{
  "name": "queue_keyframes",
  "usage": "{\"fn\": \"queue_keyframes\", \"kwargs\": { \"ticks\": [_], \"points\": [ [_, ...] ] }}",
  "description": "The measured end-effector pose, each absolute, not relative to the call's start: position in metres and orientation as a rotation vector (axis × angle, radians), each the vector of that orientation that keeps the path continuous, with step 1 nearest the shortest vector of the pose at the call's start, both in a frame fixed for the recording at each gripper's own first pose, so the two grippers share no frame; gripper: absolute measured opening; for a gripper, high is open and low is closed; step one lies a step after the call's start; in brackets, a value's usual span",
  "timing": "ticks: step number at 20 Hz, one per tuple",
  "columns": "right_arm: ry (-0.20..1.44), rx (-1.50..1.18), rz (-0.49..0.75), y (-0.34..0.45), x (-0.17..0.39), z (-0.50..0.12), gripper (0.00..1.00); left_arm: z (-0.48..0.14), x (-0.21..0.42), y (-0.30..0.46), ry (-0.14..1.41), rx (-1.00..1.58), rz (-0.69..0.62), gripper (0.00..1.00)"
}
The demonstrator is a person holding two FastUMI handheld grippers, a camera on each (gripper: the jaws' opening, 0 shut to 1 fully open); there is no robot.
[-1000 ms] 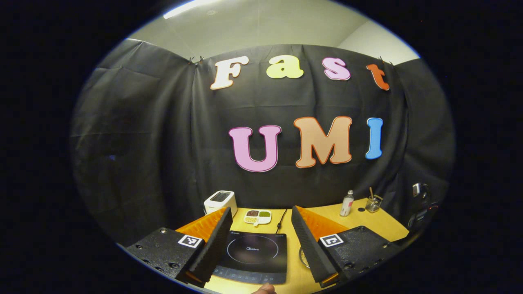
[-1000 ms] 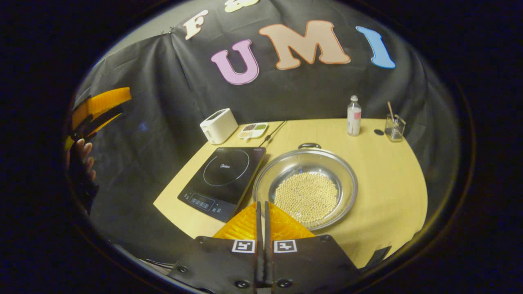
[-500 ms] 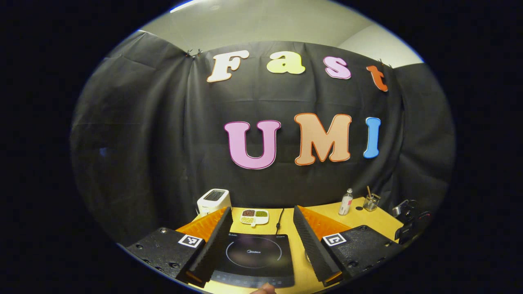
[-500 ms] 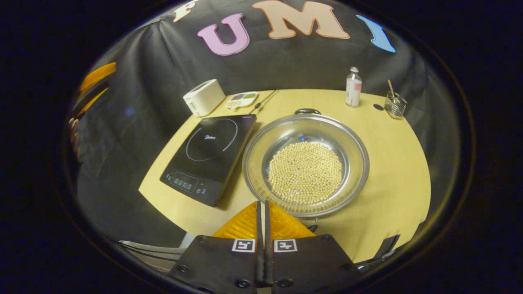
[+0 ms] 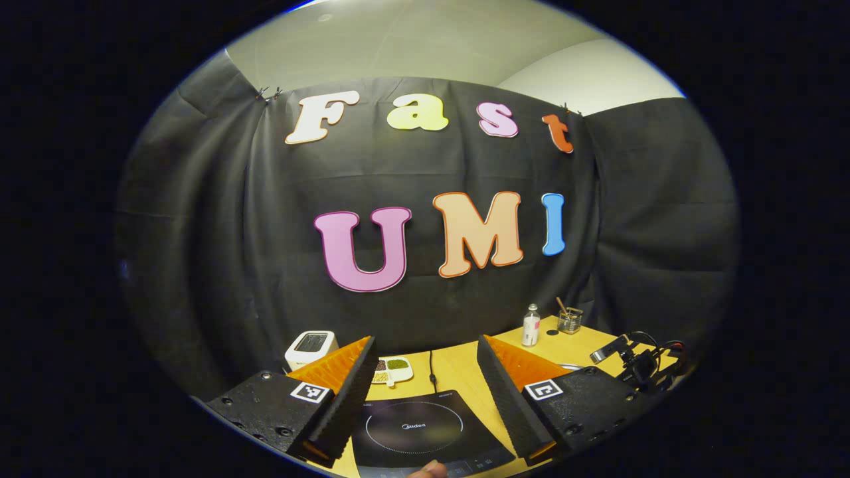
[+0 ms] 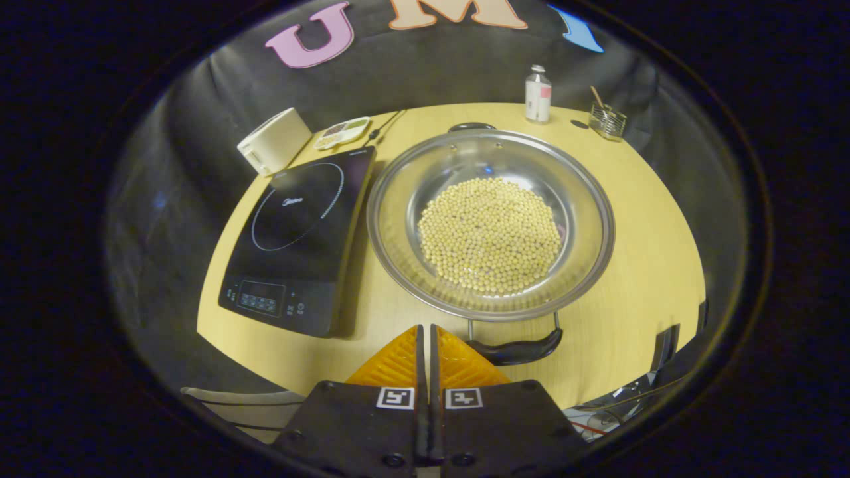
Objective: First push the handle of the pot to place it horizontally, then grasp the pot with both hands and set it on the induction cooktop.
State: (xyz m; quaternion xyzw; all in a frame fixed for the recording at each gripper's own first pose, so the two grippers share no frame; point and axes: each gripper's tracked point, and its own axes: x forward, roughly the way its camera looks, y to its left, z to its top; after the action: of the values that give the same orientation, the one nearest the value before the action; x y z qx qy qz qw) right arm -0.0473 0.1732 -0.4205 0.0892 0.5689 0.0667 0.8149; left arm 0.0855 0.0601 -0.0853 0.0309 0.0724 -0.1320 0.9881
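In the right gripper view a wide steel pot holding pale beans stands on the yellow table. Its black near handle points toward me; the far handle sits at the back rim. The black induction cooktop lies just left of the pot. My right gripper is shut with nothing held, its tips just left of the near handle. In the left gripper view my left gripper stands open above the cooktop, holding nothing.
A white toaster and a small divided dish sit behind the cooktop. A bottle and a glass cup stand at the table's back edge. The other gripper's rig shows at the right.
The right gripper has risen and tipped downward toward the pot, bringing the near handle into sight. The left gripper has swung rightward, still open over the cooktop.
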Motion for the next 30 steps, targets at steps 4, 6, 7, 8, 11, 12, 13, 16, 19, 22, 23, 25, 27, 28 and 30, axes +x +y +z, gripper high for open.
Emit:
{"fn": "queue_keyframes", "kwargs": {
  "ticks": [4, 6, 7, 8, 11, 12, 13, 16, 19, 22, 23, 25, 27, 28, 30],
  "points": [
    [1.238, 0.188, 0.09, 0.163, -0.051, -0.432, 0.03, -0.1, 0.082, 0.064, 0.172, 0.047, -0.295, 0.91],
    [1.25, 0.165, 0.086, 0.157, -0.052, -0.435, 0.02, -0.103, 0.082, 0.066, 0.178, 0.049, -0.296, 0.92],
    [1.256, 0.15, 0.087, 0.154, -0.052, -0.437, 0.02, -0.103, 0.083, 0.068, 0.179, 0.049, -0.292, 0.92],
    [1.26, 0.141, 0.087, 0.15, -0.05, -0.439, 0.0, -0.104, 0.084, 0.069, 0.184, 0.047, -0.287, 0.92],
    [1.262, 0.149, 0.072, 0.139, -0.046, -0.44, 0.03, -0.106, 0.083, 0.069, 0.191, 0.032, -0.276, 0.92],
    [1.267, 0.149, 0.063, 0.133, -0.044, -0.443, 0.03, -0.109, 0.083, 0.068, 0.199, 0.025, -0.277, 0.92],
    [1.27, 0.149, 0.052, 0.128, -0.04, -0.446, 0.03, -0.112, 0.082, 0.066, 0.21, 0.018, -0.279, 0.91],
    [1.265, 0.168, 0.028, 0.113, -0.029, -0.451, 0.0, -0.115, 0.085, 0.061, 0.229, 0.004, -0.268, 0.92],
    [1.27, 0.179, 0.047, 0.1, -0.033, -0.452, 0.03, -0.113, 0.088, 0.059, 0.23, 0.034, -0.224, 0.92],
    [1.26, 0.174, 0.08, 0.084, -0.032, -0.452, 0.03, -0.114, 0.084, 0.039, 0.252, 0.016, -0.198, 0.92],
    [1.264, 0.169, 0.093, 0.078, -0.033, -0.454, 0.03, -0.117, 0.082, 0.032, 0.271, 0.021, -0.191, 0.92],
    [1.267, 0.153, 0.123, 0.066, -0.033, -0.457, 0.03, -0.118, 0.082, 0.023, 0.286, 0.025, -0.164, 0.92],
    [1.264, 0.154, 0.162, 0.056, -0.03, -0.458, 0.03, -0.116, 0.082, 0.013, 0.294, 0.011, -0.121, 0.92],
    [1.26, 0.159, 0.185, 0.052, -0.029, -0.459, 0.03, -0.116, 0.08, 0.008, 0.3, 0.008, -0.1, 0.92],
    [1.252, 0.147, 0.216, 0.042, -0.024, -0.461, 0.03, -0.116, 0.075, -0.001, 0.307, 0.01, -0.061, 0.92]
  ]
}}
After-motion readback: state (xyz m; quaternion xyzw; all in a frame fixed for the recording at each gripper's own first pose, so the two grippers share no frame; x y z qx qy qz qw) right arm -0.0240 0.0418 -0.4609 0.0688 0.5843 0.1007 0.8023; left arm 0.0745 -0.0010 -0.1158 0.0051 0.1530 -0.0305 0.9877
